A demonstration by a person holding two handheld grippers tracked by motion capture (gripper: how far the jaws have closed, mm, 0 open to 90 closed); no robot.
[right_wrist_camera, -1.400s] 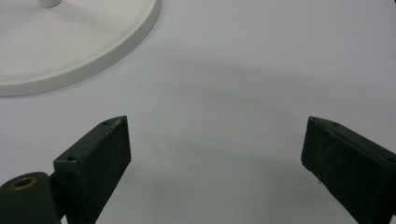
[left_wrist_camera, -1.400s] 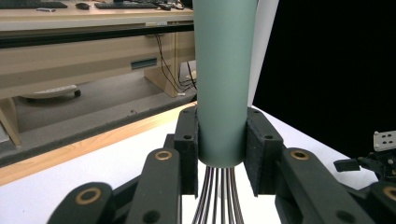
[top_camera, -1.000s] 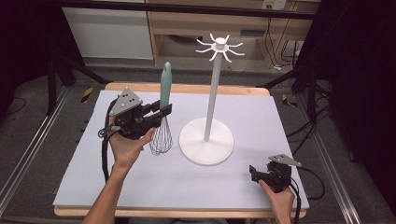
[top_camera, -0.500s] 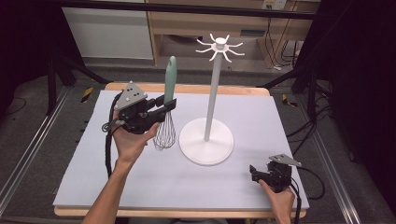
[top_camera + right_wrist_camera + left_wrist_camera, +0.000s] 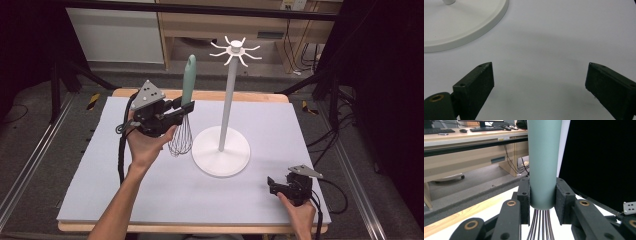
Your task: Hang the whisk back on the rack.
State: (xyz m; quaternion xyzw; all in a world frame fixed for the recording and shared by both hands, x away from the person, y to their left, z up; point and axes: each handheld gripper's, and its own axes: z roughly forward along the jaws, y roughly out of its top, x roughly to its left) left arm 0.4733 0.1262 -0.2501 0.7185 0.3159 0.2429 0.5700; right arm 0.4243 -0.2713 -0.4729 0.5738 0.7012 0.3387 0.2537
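Left of centre in the high view, the left gripper (image 5: 186, 107) clamps the upright whisk (image 5: 184, 112) by its handle; the right gripper (image 5: 274, 184), lower right, gapes empty.

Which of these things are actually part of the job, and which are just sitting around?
In the job:
- whisk, gripped upright by the left tongs
- white hook stand

Just there:
- right tongs, open, resting on the table
- desk behind
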